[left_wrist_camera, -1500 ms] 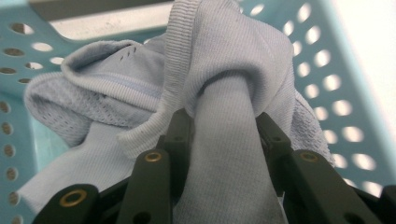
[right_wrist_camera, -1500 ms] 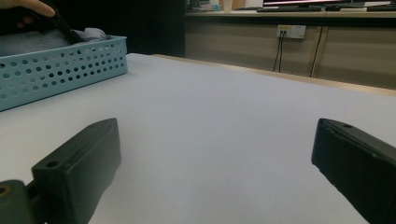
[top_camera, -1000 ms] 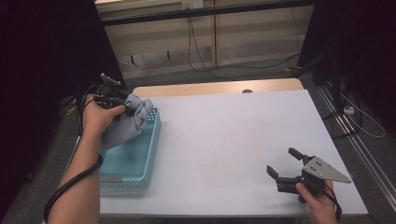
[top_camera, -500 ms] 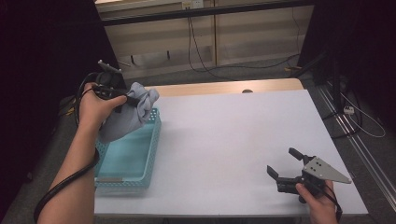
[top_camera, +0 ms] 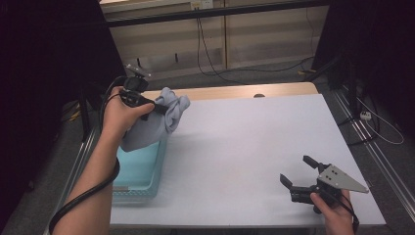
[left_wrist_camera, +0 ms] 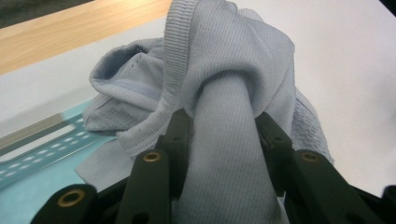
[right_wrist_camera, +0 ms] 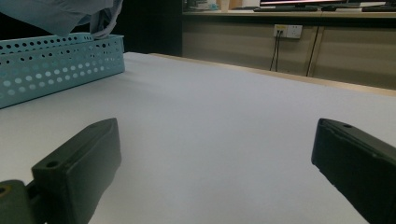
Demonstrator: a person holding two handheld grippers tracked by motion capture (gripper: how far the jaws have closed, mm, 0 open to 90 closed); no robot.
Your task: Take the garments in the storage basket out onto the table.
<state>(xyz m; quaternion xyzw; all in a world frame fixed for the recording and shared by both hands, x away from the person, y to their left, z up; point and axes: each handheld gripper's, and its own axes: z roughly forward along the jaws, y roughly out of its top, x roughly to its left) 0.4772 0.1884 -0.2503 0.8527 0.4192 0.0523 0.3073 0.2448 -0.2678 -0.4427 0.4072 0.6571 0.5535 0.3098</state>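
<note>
A light blue-grey ribbed cloth [top_camera: 156, 122] hangs bunched in the air above the far end of a turquoise perforated basket [top_camera: 139, 171] at the table's left. My left gripper [top_camera: 159, 108] is shut on the cloth; in the left gripper view a thick fold of the cloth [left_wrist_camera: 224, 154] is pinched between the two black jaws. Low near the table's front right corner, my right gripper [top_camera: 298, 171] stands open with nothing between its fingers. The right gripper view shows the basket [right_wrist_camera: 56, 60] far off with the cloth [right_wrist_camera: 70, 14] hanging above it.
The white table top [top_camera: 244, 142] stretches between basket and right gripper. A wooden strip [top_camera: 235, 91] runs along its far edge. Cables and wall panels lie beyond it. Metal rails [top_camera: 372, 142] flank the table's right side.
My left hand has lifted the cloth up out of the basket and carried it toward the far edge. The right gripper has stayed where it was.
</note>
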